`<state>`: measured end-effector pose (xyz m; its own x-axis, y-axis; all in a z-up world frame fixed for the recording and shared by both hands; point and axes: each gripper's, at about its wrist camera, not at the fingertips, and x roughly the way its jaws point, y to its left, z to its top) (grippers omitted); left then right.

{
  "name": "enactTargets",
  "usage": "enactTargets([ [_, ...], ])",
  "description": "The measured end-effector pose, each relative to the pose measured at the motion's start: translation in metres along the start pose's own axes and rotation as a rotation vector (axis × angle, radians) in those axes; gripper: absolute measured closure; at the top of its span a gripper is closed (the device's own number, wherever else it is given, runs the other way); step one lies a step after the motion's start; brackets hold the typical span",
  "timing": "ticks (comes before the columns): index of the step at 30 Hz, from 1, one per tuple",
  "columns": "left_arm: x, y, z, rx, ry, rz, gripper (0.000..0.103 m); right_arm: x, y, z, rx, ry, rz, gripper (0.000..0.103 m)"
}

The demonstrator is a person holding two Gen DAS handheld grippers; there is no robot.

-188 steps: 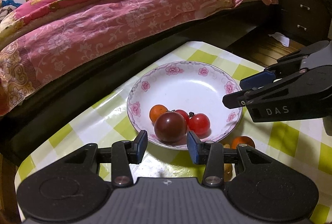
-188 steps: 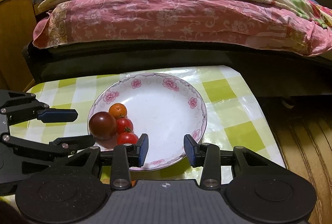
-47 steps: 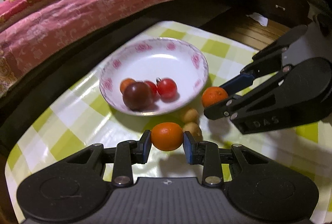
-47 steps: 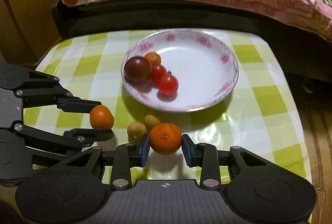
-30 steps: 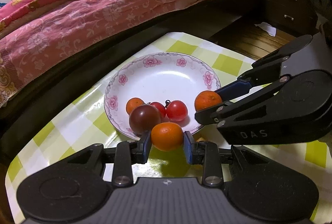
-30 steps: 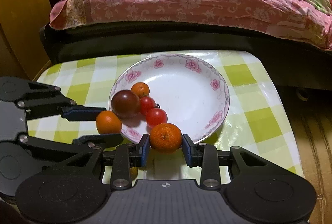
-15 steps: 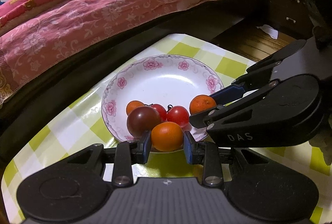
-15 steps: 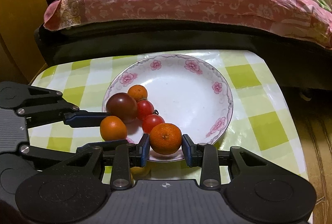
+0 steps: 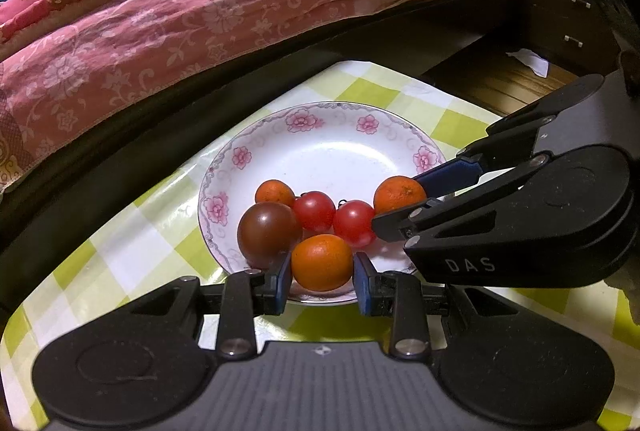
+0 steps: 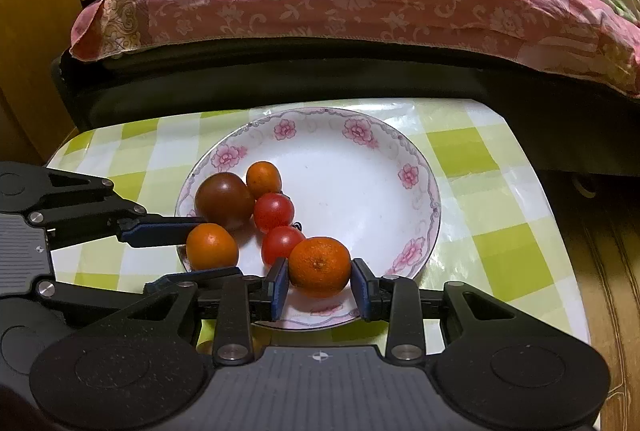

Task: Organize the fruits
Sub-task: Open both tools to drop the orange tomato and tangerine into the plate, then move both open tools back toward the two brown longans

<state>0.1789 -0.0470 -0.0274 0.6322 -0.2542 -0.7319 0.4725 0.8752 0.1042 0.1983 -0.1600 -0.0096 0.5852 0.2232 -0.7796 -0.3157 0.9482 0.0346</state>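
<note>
left gripper [image 9: 322, 277] clamped on orange [image 9: 322, 262], right gripper [image 10: 319, 285] clamped on tangerine [image 10: 319, 266], both low-centre, over plate [image 10: 360, 187] rim

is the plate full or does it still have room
Room left. Four fruits cluster at one side of the plate; its far half is bare. Each gripper holds an orange over the near rim.

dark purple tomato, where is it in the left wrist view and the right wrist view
Left wrist view: the dark purple tomato lies at the plate's near left edge, just left of the left gripper's mandarin.
Right wrist view: the same tomato sits at the plate's left side, left of centre.
Shared landmark: the small mandarin just behind it.
</note>
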Motion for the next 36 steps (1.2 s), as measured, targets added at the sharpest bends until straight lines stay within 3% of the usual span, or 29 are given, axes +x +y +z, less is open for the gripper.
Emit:
enactTargets([
  [36, -0.025, 0.003, 0.001, 0.005, -0.035, -0.005, 0.062, -0.022, -0.012, 0.006, 0.063, -0.089, -0.017, 0.071],
])
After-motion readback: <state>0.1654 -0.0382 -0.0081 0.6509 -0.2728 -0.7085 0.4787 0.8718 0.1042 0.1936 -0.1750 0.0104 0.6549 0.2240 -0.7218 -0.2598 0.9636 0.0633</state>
